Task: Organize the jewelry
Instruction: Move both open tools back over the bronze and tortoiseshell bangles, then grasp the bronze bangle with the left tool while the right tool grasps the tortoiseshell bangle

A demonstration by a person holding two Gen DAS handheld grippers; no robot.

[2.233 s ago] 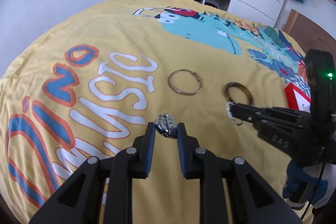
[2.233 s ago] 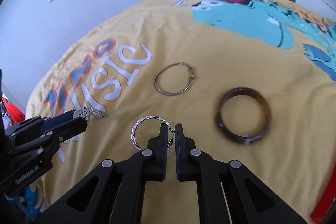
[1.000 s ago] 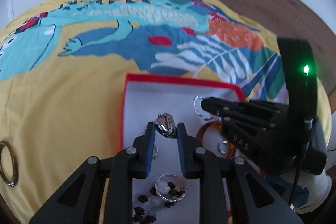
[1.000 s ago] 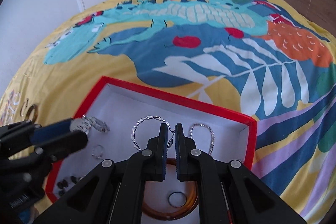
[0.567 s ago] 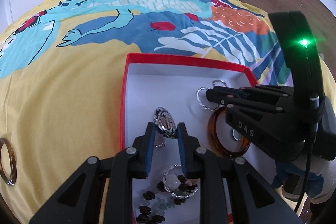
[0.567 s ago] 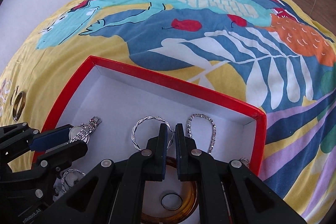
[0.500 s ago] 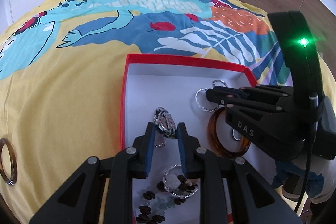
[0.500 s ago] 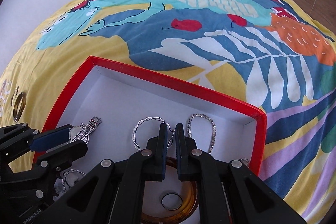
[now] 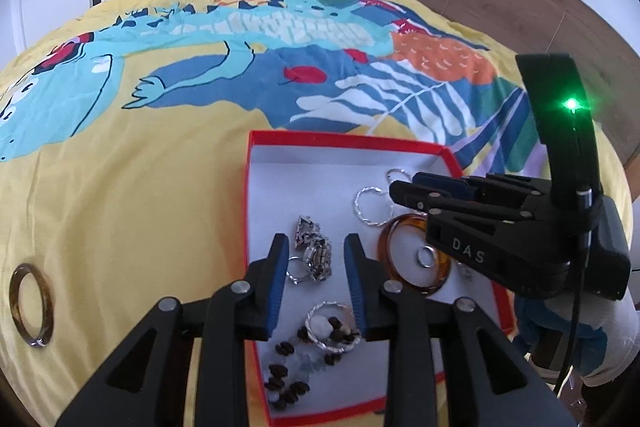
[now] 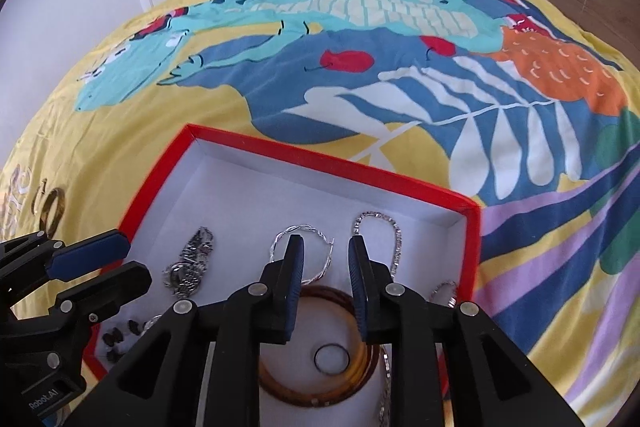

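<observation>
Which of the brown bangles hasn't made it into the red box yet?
The dark brown tortoiseshell bangle lying on the yellow bedspread; the amber one is inside.

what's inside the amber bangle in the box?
A plain metal ring lies on the white floor of the red box, inside the amber bangle. The right gripper covers the bangle's far arc, so anything there is hidden.

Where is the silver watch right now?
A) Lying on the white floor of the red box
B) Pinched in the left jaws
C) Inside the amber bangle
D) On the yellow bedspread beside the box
A: the silver watch lies on the floor of the red box, with the left gripper open around it, its jaws clear of the watch.
</observation>
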